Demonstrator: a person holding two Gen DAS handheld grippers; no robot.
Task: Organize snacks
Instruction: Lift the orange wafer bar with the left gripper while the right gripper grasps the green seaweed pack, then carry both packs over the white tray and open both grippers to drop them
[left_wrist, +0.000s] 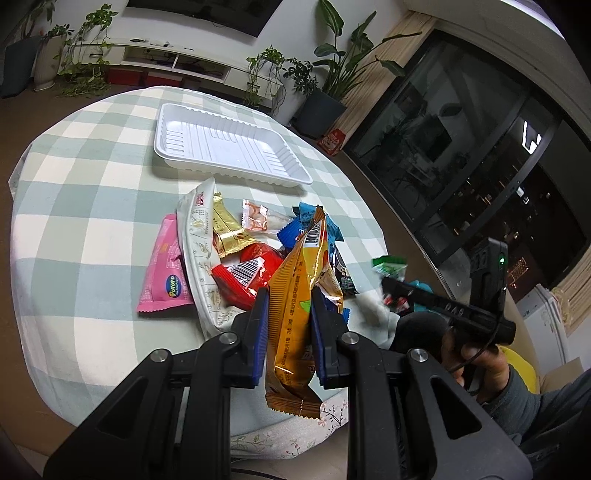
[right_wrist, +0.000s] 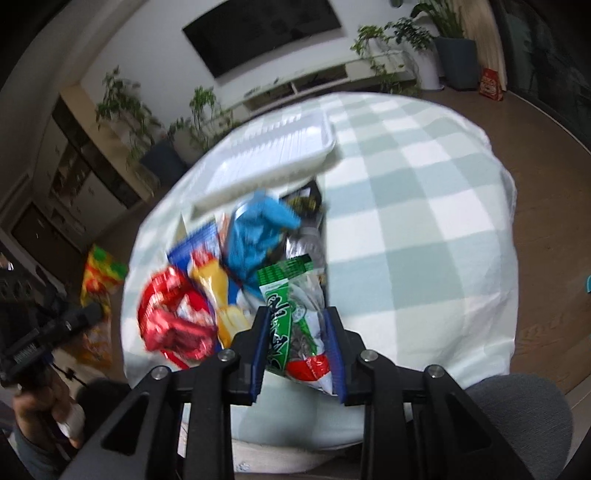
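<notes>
So the round worktop (left_wrist: 74, 206) has a pale green and white checked cloth over it, and toward the far side sits a white ribbed plastic tray (left_wrist: 225, 146) with nothing in it. Just in front of the tray there's a loose heap of snack packets: a pink pillow-pack (left_wrist: 164, 266) on the left edge, a long white paper-look pouch (left_wrist: 201, 254) lying partly over it, a gold foil wrapper (left_wrist: 229, 230), a shiny red packet (left_wrist: 245, 275) with a barcode showing, a small clear wrapper with orange print (left_wrist: 255, 218), and a couple of blue wrappers (left_wrist: 295, 229) behind. The left gripper (left_wrist: 289, 306) has its jaws clamped on a tall orange and yellow foil packet (left_wrist: 295, 295), which stands upright between the blue pads with its crimped bottom edge hanging below them, over the near part of the heap. The right gripper (right_wrist: 296, 334) has its jaws squeezed on a green and clear plastic packet with a red patch (right_wrist: 299, 325), held near the right end of the heap. The right wrist view is motion-blurred, so the pile there is smeary, but the tray is visible beyond the snacks. The hand (left_wrist: 476, 365) holding the right gripper shows at the edge of the left view, grey sleeve behind it.
</notes>
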